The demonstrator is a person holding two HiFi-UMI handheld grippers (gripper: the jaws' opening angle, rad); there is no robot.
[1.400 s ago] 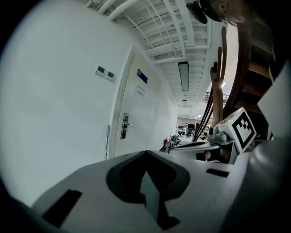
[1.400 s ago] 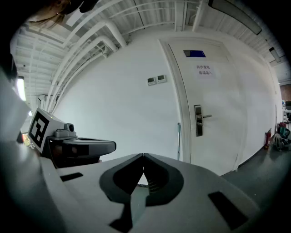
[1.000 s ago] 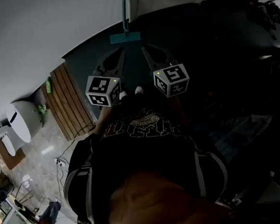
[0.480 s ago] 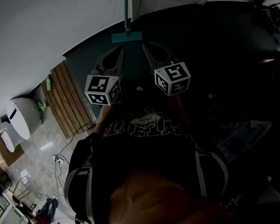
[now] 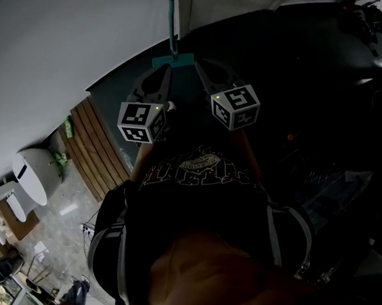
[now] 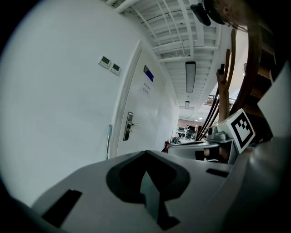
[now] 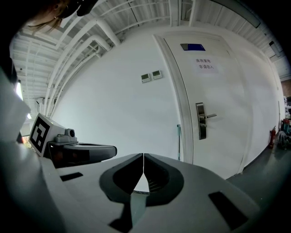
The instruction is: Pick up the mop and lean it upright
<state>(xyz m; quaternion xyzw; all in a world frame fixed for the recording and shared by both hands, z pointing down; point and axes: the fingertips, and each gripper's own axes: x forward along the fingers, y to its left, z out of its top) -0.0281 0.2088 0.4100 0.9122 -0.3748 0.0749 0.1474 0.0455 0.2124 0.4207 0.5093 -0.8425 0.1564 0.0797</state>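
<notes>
The mop stands upright against the white wall, its teal head (image 5: pixel 172 60) on the dark floor and its thin handle (image 5: pixel 172 12) rising beside the door frame. The handle shows as a pale vertical rod (image 6: pixel 109 141) in the left gripper view and again, as the same rod (image 7: pixel 178 141), in the right gripper view. My left gripper (image 5: pixel 165 69) and right gripper (image 5: pixel 198 65) hover side by side just short of the mop head, touching nothing. Both are shut and empty; the tips meet in each gripper's own view, left gripper (image 6: pixel 145 153) and right gripper (image 7: pixel 143 156).
A white door (image 7: pixel 218 82) with a metal lever handle (image 7: pixel 202 119) is right of the mop. A slatted wooden panel (image 5: pixel 98 139) lies on the floor at left, with a white rounded appliance (image 5: pixel 31 171) beyond it. Dark furniture fills the right side.
The mop head sits slightly lower in the head view, closer to the gripper tips. Both grippers stay shut and keep their places. The mop has not moved from the wall.
</notes>
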